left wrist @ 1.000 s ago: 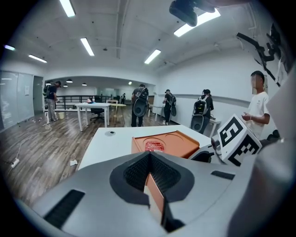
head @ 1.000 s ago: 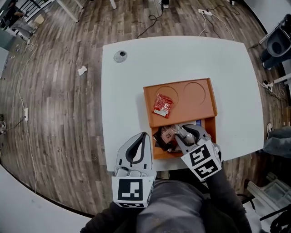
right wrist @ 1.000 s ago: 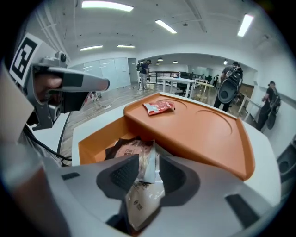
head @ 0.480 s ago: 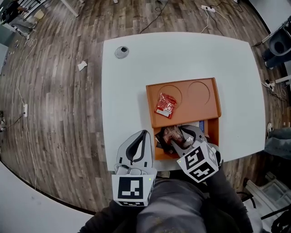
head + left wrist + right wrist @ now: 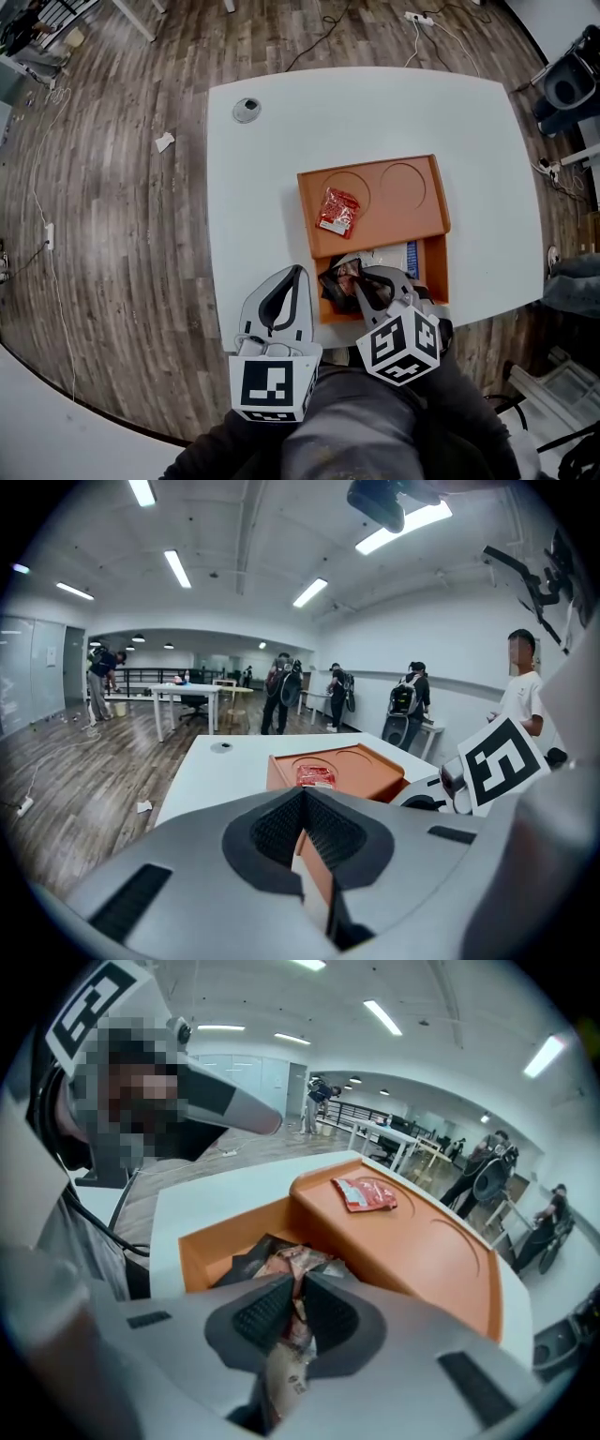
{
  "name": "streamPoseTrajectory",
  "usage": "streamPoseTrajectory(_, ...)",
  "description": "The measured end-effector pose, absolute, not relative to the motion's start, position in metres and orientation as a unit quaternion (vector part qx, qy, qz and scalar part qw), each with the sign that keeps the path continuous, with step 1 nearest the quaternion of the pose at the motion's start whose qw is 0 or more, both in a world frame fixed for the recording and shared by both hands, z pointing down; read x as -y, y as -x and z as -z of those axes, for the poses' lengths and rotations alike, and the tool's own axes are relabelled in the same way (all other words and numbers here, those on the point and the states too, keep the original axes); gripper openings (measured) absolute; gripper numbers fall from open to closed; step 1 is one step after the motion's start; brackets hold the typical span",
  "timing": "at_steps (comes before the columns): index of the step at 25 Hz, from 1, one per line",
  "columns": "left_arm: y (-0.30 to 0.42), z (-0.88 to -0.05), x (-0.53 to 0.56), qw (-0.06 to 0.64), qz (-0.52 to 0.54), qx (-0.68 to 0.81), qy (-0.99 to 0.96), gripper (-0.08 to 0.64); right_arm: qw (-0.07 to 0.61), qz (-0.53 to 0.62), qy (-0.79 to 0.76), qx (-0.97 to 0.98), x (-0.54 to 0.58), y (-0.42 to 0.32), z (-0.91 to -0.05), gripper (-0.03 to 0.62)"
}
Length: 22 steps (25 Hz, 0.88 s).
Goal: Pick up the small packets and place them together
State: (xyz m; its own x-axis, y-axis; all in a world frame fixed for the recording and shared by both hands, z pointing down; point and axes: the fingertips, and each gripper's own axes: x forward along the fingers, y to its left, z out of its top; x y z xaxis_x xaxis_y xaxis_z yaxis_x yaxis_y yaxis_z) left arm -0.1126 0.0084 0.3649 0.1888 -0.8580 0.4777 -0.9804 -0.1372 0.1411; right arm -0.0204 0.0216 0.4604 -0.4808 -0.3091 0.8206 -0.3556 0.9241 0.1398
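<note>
Small packets (image 5: pixel 339 277) lie heaped in the low compartment of the orange tray (image 5: pixel 427 220), which sits toward the near edge of the table (image 5: pixel 281 159). One red packet (image 5: pixel 337 211) lies apart from the heap on the tray's raised shelf.

The head view shows the right gripper (image 5: pixel 367 284) reaching down into the heap, but not its grip. The right gripper view does show it: the jaws have just been closing and now pinch a pale packet (image 5: pixel 279 1377), which hangs down between them.

The left gripper (image 5: pixel 295 277) hovers over the table's near edge, left of the tray. Its own view shows the jaws together with nothing between them.

Only the gripper views show people (image 5: pixel 281 691) standing in the room beyond.
</note>
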Motion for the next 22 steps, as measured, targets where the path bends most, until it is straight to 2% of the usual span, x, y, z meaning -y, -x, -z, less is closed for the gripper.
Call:
streamPoseTrajectory(11, 0.103, -0.317, -0.012, 0.164, -0.117, 0.594, -0.779, -0.003, 0.431, 0.002, -0.265, 0.863, -0.025, 0.015, -0.394, 0.04)
streamPoseTrajectory(22, 0.098, -0.321, -0.008, 0.163, -0.126, 0.582, -0.786, -0.003, 0.417, -0.016, -0.275, 0.866, -0.02, 0.015, -0.396, 0.04)
